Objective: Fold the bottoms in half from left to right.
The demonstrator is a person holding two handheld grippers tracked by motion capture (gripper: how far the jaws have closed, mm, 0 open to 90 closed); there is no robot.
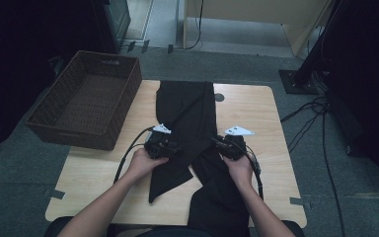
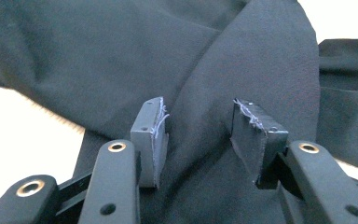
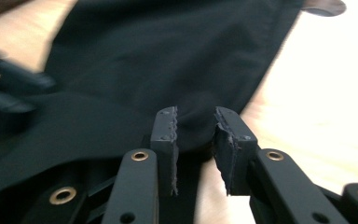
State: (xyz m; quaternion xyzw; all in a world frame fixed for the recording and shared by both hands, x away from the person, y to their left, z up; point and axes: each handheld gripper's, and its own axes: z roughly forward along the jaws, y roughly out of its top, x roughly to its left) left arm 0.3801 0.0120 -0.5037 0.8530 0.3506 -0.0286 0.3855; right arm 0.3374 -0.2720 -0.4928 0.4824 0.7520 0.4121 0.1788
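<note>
A black garment [image 1: 187,108], seemingly trousers, lies lengthwise down the middle of a wooden table [image 1: 256,113], its near end hanging over the front edge. My left gripper [image 1: 175,147] rests at the cloth's left edge and my right gripper [image 1: 218,143] at its right edge, each held by a hand. In the left gripper view the left gripper [image 2: 198,135] is open wide over folded black cloth [image 2: 121,60]. In the right gripper view the right gripper [image 3: 196,140] is open by a narrow gap at the cloth's [image 3: 168,56] edge, with nothing pinched.
A dark brown wicker basket [image 1: 86,98] overhangs the table's far left corner. A small dark round mark [image 1: 219,97] sits beside the garment's far end. Cables [image 1: 316,123] trail on the floor at the right, by a stand base [image 1: 296,81].
</note>
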